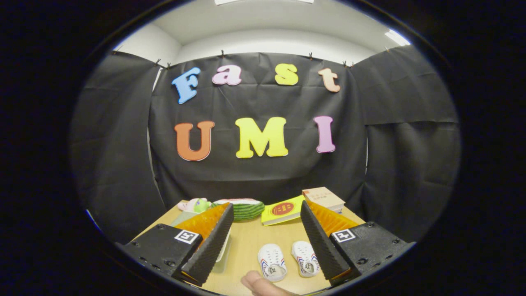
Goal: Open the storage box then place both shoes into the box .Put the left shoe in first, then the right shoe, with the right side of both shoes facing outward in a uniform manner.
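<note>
Between the fingers of the gripper (267, 226) — jaws released, gripping nothing — two white shoes (287, 260) sit side by side on the table (246, 242).

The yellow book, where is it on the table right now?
In the gripper view, the yellow book lies at the table's far end, beyond the open gripper, between the watermelon-slice toy and the tan book.
</note>
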A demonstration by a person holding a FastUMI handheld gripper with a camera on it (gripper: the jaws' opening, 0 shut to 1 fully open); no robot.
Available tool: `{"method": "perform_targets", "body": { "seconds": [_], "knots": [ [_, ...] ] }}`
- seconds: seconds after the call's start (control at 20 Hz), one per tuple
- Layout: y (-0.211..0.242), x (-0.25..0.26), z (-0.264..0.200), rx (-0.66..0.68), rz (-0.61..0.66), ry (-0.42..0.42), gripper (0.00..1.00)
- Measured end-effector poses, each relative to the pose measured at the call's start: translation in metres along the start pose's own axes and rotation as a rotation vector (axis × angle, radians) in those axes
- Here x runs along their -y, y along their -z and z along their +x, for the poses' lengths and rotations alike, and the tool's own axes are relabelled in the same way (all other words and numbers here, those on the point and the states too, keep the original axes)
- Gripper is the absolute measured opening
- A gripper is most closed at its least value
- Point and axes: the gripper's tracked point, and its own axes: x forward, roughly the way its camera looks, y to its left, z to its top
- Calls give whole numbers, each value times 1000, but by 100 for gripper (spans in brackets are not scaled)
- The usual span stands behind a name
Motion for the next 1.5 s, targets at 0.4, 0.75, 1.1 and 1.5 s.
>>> {"method": "perform_targets", "body": {
  "seconds": [0.4, 0.75, 1.1, 1.5],
  "knots": [
    [89, -18, 81, -277, 130, -179, 100],
    [166, -58, 137, -581, 474, -457, 100],
    [201, -108, 165, -751, 671, -777, 100],
    [218, -131, 181, -878, 923, -947, 99]
  ]
}}
